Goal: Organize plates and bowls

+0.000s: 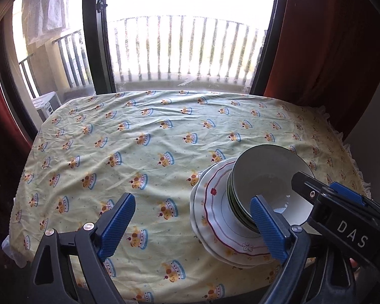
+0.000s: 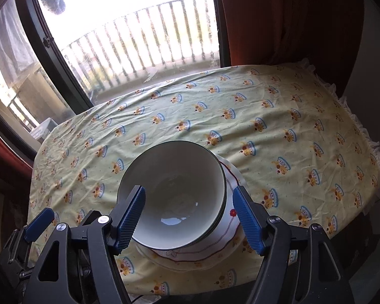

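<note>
Bowls (image 2: 174, 197) stacked on plates (image 2: 225, 240) near tablecloth (image 2: 278, 106) front edge; far side open.

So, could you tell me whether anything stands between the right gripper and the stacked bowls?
Nothing visible does. The right gripper is open just above the stack of bowls, which sits on the plates; only the left gripper, also open, is close by, beside the stack rather than across the way.
</note>
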`<action>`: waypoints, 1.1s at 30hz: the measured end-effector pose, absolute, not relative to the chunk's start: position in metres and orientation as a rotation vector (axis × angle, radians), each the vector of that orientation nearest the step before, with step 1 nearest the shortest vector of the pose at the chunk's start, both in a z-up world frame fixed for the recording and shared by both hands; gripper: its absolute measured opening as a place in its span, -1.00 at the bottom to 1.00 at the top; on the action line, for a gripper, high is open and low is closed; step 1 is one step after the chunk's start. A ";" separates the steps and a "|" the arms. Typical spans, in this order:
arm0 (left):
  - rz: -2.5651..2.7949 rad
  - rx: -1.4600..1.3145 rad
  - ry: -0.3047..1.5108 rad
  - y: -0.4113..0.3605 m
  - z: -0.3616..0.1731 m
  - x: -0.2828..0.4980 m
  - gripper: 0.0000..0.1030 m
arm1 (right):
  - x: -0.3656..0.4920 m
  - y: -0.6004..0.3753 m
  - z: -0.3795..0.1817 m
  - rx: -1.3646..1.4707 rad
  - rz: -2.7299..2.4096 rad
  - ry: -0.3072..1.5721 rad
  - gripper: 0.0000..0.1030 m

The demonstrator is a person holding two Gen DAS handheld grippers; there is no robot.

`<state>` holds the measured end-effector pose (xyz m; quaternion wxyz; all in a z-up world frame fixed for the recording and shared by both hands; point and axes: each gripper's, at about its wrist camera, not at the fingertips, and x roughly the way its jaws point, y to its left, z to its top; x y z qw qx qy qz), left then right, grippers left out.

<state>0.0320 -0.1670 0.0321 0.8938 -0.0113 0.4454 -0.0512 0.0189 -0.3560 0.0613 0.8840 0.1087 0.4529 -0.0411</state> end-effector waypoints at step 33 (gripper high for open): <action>0.013 -0.018 0.799 -0.016 -0.014 -0.055 0.99 | -0.072 -0.219 0.008 0.068 -0.046 0.749 0.82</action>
